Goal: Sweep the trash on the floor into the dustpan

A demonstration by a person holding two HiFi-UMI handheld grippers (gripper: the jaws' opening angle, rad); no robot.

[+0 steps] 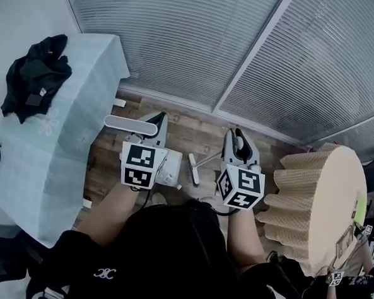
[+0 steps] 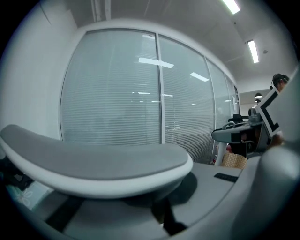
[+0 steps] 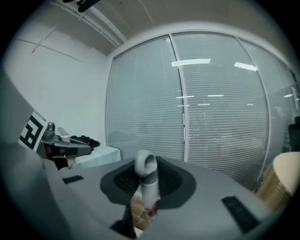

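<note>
Head view: a looped handle (image 3: pixel 146 173) is clamped in the right gripper (image 1: pixel 237 141), a flat-topped handle (image 2: pixel 93 159) in the left gripper (image 1: pixel 151 128). No trash is seen, so progress cannot be judged.

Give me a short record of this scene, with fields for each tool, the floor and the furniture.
left tool: shut on the dustpan handle, wide flat grey top
right tool: shut on the broom handle, loop at its end
floor: wood planks; no trash can be made out
left side: cloth-covered table, black garment on it
right side: beige pleated round stand
</note>
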